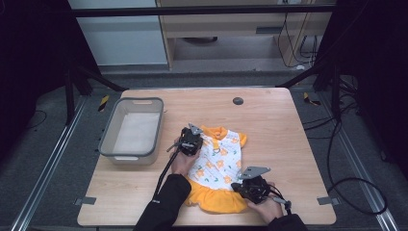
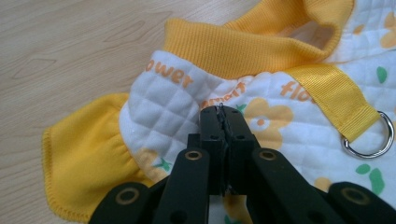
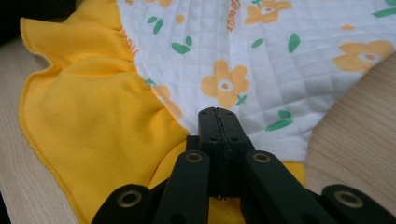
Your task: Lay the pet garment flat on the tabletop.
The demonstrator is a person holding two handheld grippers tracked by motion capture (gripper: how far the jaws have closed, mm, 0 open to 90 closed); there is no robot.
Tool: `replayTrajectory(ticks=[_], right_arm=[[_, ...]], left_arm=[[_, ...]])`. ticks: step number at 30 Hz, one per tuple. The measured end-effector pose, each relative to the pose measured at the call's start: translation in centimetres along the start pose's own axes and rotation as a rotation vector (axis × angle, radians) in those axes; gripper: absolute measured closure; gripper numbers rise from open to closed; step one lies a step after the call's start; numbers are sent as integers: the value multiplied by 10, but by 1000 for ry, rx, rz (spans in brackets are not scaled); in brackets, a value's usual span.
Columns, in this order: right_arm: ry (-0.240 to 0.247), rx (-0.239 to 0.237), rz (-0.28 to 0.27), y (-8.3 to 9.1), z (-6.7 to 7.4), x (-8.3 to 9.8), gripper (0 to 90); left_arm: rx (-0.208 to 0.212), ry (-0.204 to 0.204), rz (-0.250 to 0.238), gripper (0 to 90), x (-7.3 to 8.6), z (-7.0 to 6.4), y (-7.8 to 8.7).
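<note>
A small flowered pet dress (image 1: pixel 217 163) lies flat just right of the grey bin (image 1: pixel 109 137), unfolded, as the left gripper (image 2: pixel 219 112) and right gripper (image 3: pixel 217 113), jaws pressed together, apparently pinch its quilted fabric.

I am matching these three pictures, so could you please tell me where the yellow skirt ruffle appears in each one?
High view: yellow ruffle at the garment's near hem, bottom centre.
Left gripper view: I cannot place the hem ruffle; the yellow frill at lower left looks like a sleeve.
Right gripper view: ruffle at left.
Shared landmark: the white quilted flower fabric.
</note>
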State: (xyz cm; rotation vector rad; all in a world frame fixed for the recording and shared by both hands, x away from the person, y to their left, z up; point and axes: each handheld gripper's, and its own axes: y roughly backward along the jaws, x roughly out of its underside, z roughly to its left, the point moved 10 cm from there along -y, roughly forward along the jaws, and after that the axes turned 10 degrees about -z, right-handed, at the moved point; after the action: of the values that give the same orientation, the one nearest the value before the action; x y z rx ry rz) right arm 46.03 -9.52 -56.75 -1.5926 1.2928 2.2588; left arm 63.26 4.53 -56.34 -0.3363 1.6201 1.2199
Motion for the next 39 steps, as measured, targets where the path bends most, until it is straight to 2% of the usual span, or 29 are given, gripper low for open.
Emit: replayTrajectory(ticks=[3, 5, 8, 12, 14, 15, 20, 24, 28, 30, 35, 39], right_arm=[[-2, -4, -12, 1, 0, -1, 900], [-6, -8, -46, 4, 0, -7, 899], [0, 12, -111, 12, -5, -20, 897], [0, 61, -203, 25, -21, -39, 898], [-7, 89, -237, 29, -33, -48, 899], [-12, 102, -246, 30, -39, -53, 899], [-22, 150, -282, 23, -64, -75, 900], [-61, 169, -306, 14, -83, -90, 900], [-86, 198, -311, 2, -102, -101, 900], [-101, 217, -309, -7, -113, -104, 899], [-140, 245, -275, -31, -134, -97, 900], [-136, 243, -262, -47, -142, -92, 900]], left_arm=[[20, 18, -9, 829, -3, -1, 3], [27, 18, -22, 774, -8, -1, 10], [46, 6, -53, 727, -19, -1, 28], [76, 1, -85, 660, -28, -2, 56], [90, -24, -103, 654, -30, -3, 76], [97, -23, -112, 655, -30, -4, 82], [141, -21, -138, 704, -18, -10, 126], [161, -14, -131, 767, -1, -12, 146], [199, -11, -91, 853, 24, -21, 151], [207, -28, -56, 880, 35, -27, 148], [227, -65, -20, 887, 47, -43, 138], [236, -92, 12, 887, 57, -50, 130]])
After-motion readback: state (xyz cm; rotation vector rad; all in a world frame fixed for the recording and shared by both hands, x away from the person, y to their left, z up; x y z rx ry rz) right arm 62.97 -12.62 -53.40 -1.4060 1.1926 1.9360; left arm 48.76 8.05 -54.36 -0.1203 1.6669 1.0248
